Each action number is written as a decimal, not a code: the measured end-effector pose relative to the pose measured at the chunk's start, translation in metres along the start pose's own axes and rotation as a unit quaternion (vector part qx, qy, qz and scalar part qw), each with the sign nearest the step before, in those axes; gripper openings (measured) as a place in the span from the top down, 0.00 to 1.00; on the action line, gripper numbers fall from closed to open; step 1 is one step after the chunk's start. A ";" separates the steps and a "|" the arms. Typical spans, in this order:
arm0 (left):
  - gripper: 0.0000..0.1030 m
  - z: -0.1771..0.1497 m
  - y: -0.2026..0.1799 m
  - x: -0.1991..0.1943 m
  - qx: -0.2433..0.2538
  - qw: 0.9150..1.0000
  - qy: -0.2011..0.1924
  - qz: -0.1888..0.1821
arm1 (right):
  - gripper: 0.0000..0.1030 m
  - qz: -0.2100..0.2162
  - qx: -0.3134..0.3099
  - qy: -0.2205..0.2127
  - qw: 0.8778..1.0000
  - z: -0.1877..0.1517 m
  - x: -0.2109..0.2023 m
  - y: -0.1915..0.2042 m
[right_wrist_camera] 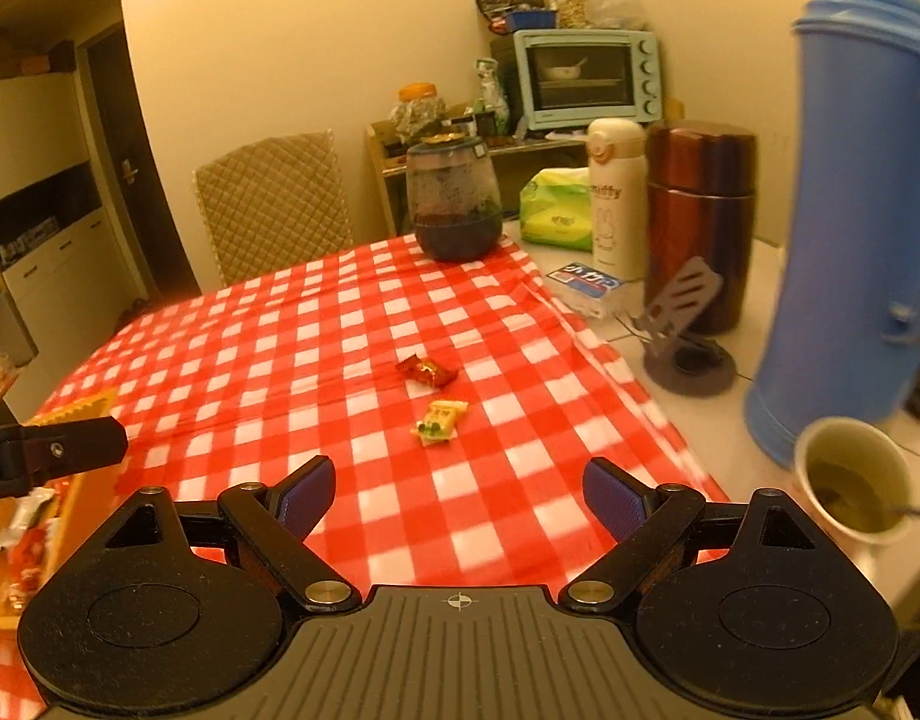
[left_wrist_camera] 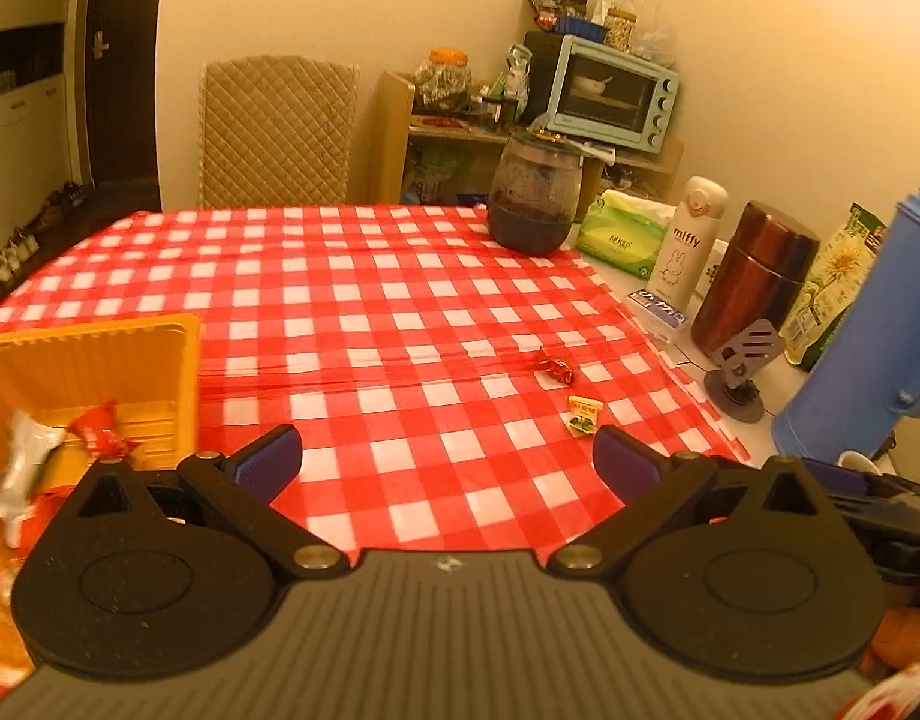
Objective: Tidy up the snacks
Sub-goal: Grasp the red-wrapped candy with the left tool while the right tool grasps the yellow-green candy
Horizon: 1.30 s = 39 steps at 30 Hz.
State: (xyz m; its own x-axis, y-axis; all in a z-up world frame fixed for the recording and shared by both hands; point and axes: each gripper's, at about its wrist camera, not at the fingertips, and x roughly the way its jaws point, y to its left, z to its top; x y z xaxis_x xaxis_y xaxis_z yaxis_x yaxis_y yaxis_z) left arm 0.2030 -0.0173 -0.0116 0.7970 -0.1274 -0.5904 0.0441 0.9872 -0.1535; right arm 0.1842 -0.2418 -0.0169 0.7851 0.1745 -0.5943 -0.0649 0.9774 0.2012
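The left gripper (left_wrist_camera: 447, 462) is wide open with nothing between its blue pads. It hangs over the bench (left_wrist_camera: 400, 276), which has a red and white checked cloth on it. The right gripper (right_wrist_camera: 459, 495) is wide open too, and it holds nothing.

Two small snacks lie loose on the cloth. In the left wrist view, the red candy (left_wrist_camera: 555, 365) sits right of the middle of the frame, and the yellow snack packet (left_wrist_camera: 583, 414) lies just below it and a little to the right. In the right wrist view, both lie near the middle, ahead of the open gripper, the red one above the yellow one. They are near each other but not touching.

An orange tray (left_wrist_camera: 100, 348) sits at the left edge of the left wrist view. Inside it are a red wrapper (left_wrist_camera: 100, 438) and a silver wrapper (left_wrist_camera: 22, 468), though the blur makes it hard to tell more.

A blue flask (right_wrist_camera: 862, 228) stands at the right, with a cup (right_wrist_camera: 850, 480) just below it.
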 end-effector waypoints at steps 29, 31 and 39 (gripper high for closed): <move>0.01 0.035 0.011 0.139 -0.011 0.999 0.025 0.018 | 0.64 0.026 -0.030 0.085 0.996 0.022 0.168 0.007; 0.01 0.034 0.010 0.142 -0.009 0.999 0.027 0.016 | 0.67 0.018 -0.045 0.090 0.995 0.020 0.170 0.010; 0.01 0.028 -0.001 0.154 0.003 0.999 0.040 0.008 | 0.80 0.005 -0.054 0.084 0.995 0.024 0.170 -0.001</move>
State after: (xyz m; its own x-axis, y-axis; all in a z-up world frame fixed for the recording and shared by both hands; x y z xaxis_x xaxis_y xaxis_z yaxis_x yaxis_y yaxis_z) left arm 0.3428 -0.0350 -0.0805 0.7467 -0.1190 -0.6544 0.0355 0.9896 -0.1395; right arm 0.3328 -0.2155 -0.0994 0.6707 0.1939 -0.7160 -0.1453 0.9809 0.1295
